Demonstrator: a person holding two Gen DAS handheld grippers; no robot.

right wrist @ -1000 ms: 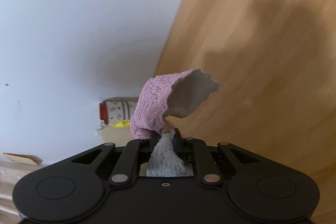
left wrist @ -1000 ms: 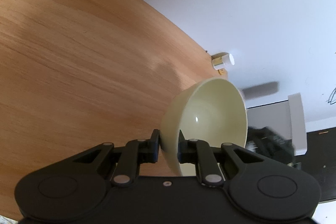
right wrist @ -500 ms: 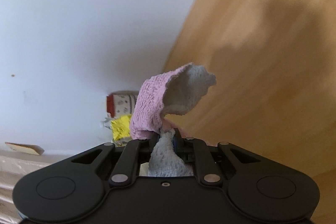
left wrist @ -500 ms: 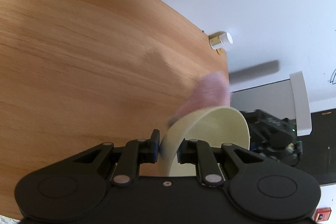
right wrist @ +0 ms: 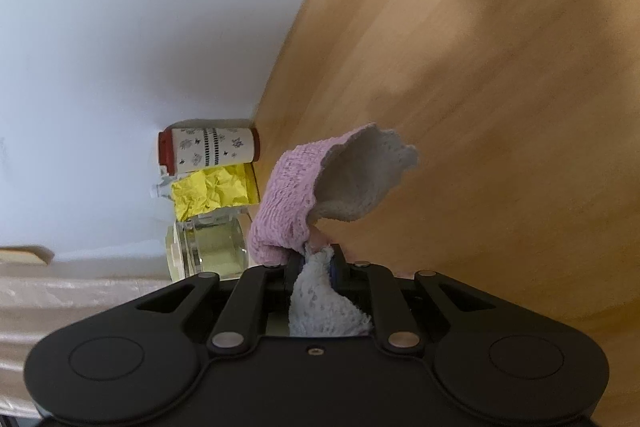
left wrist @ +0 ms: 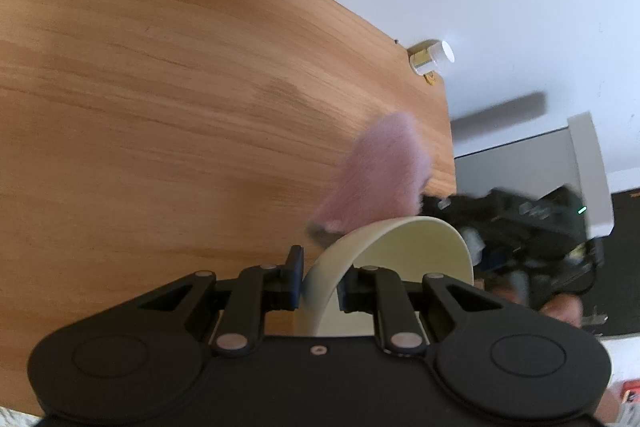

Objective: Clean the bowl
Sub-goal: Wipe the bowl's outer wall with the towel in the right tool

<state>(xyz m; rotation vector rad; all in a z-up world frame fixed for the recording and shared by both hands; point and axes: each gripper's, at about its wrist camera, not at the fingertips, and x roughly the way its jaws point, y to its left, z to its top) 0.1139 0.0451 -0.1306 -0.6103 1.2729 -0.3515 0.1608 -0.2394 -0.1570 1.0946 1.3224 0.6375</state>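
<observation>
While left gripper clamps bowl rim above counter, right gripper pinches cloth tight, cloth blurred behind bowl.

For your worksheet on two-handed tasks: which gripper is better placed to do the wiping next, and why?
The right gripper: its jaws are shut on the pink cloth. The left gripper is clamped on the bowl wall, so it can only steady it.

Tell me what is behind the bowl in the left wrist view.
Behind the bowl, held by the left gripper, the pink cloth rises above its rim, blurred. The bowl hides the cloth's lower part and any contact. The right gripper grips that cloth.
</observation>
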